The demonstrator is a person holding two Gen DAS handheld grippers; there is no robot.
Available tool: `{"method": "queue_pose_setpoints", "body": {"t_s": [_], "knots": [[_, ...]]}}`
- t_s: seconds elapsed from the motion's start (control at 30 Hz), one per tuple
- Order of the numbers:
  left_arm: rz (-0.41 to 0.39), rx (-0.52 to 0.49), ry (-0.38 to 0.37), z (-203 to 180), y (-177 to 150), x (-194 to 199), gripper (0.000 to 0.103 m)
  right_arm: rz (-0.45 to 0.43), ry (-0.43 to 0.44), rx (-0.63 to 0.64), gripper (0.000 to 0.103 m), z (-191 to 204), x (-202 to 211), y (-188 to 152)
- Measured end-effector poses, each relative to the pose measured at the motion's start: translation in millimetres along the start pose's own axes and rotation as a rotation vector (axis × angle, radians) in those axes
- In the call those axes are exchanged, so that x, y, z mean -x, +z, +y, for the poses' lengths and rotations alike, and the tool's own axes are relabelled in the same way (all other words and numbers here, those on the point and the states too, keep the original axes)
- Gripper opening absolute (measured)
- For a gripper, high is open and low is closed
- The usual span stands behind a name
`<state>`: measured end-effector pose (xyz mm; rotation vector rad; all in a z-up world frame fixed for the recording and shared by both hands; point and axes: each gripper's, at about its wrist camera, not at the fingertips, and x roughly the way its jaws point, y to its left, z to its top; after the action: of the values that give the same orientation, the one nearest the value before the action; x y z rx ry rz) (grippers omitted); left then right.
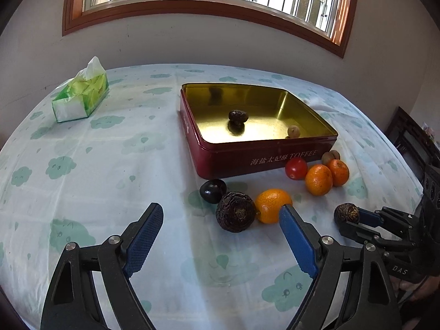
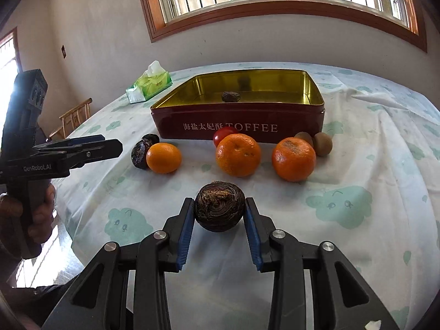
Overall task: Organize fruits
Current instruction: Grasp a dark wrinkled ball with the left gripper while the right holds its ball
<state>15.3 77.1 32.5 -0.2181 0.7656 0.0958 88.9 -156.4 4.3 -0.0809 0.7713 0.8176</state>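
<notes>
- Right now the right hand-held gripper [image 2: 217,211] is clamped on a dark, wrinkled round fruit [image 2: 219,205], its blue pads pressed to both sides, just above the cloud-print cloth [image 2: 357,165] that covers the desk.
- The left hand-held gripper [image 1: 220,222] hangs with its jaws spread wide and nothing between them, over the cloth near a second wrinkled dark fruit [image 1: 236,211].
- That fruit touches an orange [image 1: 271,205], and a smooth dark plum [image 1: 212,190] lies just behind it.
- A red toffee tin [image 1: 233,162] stands open beyond them, with one dark wrinkled fruit [image 1: 238,116] and a small pale fruit [image 1: 293,131] on its gold floor.
- Near the tin's front wall sit a red tomato [image 1: 296,168], two more oranges [image 1: 318,179] side by side, and brown kiwis [image 2: 322,143].
- A green tissue pack [image 1: 81,93] lies well apart, at the far left of the desk.
</notes>
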Motion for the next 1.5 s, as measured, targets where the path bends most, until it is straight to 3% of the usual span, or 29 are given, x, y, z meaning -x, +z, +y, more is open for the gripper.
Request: {"method": "queue_pose_setpoints", "body": {"t_s": [0.17,0.3,0.43,0.5,0.6,0.73,1.13,1.5], "knots": [[0.026,0.106,-0.026,13,9,-14,0.077,-0.006,0.01,-0.003,0.033,-3,1,-3],[0.029,0.093,-0.014,7,10,-20,0.073,-0.011,0.011,0.007,0.034,-2,0,-3],[0.049,0.098,0.005,2,7,-33,0.058,-0.013,0.02,0.002,0.034,-3,1,-4],[0.041,0.135,-0.015,6,5,-35,0.057,-0.013,0.021,0.002,0.034,-3,1,-4],[0.036,0.167,-0.063,9,1,-33,0.046,-0.015,0.025,0.001,0.035,-3,2,-5],[0.062,0.143,-0.064,4,-10,-32,0.039,-0.018,0.03,-0.001,0.035,-4,1,-5],[0.043,0.157,-0.047,6,-8,-35,0.038,-0.019,0.034,-0.004,0.035,-5,1,-4],[-0.079,0.067,0.009,-37,-13,12,0.037,-0.027,0.022,0.003,0.033,-2,3,-3]]}}
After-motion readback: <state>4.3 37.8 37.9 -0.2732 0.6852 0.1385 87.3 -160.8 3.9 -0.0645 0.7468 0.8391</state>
